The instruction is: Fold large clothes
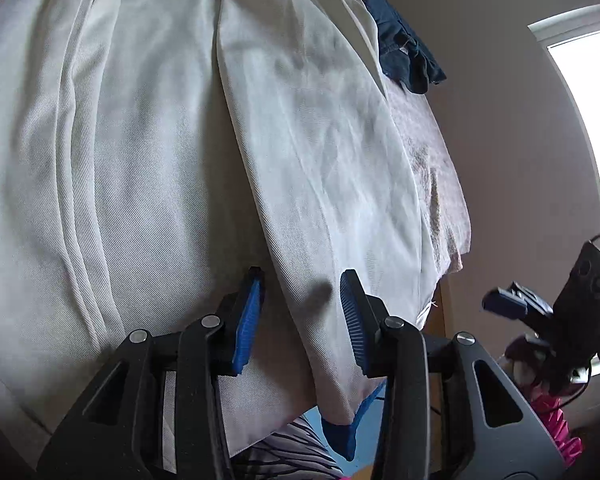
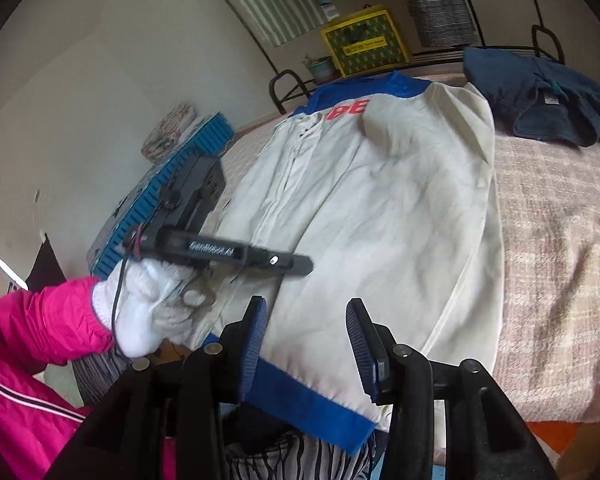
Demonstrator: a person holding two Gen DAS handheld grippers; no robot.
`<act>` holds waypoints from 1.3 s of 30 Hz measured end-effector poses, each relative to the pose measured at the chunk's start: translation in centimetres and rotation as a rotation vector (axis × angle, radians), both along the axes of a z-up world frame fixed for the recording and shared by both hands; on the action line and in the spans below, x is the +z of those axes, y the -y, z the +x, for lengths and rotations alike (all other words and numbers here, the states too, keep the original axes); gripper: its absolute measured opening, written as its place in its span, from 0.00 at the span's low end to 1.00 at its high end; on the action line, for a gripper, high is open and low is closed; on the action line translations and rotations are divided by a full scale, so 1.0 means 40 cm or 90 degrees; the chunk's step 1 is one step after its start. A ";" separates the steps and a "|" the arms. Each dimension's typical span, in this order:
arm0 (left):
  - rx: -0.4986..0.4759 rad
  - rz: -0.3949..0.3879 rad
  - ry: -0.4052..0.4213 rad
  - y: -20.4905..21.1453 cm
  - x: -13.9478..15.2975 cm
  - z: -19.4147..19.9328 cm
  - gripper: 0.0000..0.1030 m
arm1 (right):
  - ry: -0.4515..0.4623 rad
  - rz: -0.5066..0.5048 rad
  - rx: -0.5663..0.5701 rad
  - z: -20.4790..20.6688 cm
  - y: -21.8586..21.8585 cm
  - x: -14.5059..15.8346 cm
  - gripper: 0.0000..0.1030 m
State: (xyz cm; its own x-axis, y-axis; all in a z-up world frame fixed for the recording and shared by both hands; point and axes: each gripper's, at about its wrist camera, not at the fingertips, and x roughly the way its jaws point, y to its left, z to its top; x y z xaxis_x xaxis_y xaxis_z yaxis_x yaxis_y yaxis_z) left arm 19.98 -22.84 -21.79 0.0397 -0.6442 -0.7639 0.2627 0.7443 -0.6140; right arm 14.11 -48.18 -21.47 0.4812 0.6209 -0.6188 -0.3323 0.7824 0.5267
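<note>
A white jacket [image 2: 380,216] with blue trim lies flat on the bed [image 2: 560,240], its hem between the wide-open, empty right gripper [image 2: 306,344], while the left gripper [image 1: 302,316], also open, straddles a sleeve fold whose end is hidden.

bed [image 2: 560,280], pinkish cover | white jacket [image 2: 380,240] flat | navy garment [image 2: 540,92], perhaps folded

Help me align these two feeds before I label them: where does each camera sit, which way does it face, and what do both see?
Left wrist: on the left gripper, close above the white jacket, looking up its length toward the navy garment; own open fingers, the right gripper at the side.
Right wrist: on the right gripper, at the blue hem, looking along the bed; own open fingers, gloved left hand, pink sleeve.
Shared: jacket, navy garment, pink bedspread.
</note>
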 end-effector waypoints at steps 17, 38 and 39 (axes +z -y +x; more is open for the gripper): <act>-0.039 -0.028 -0.022 0.048 -0.008 -0.127 0.25 | -0.098 0.034 -0.167 0.483 0.218 -0.169 0.32; -0.056 -0.033 -0.035 0.062 -0.002 -0.143 0.13 | -0.139 0.064 -0.121 0.189 0.221 -0.132 0.35; -0.052 -0.037 -0.039 0.051 -0.006 -0.129 0.16 | -0.153 0.077 -0.115 0.145 0.214 -0.150 0.35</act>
State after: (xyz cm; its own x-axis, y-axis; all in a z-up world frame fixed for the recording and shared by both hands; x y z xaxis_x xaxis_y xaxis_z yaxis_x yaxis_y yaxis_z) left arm 14.81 -24.89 -22.02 -0.0601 -0.6867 -0.7244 0.2819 0.6845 -0.6723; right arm 19.91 -56.75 -27.46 0.4393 0.6145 -0.6553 -0.0480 0.7445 0.6659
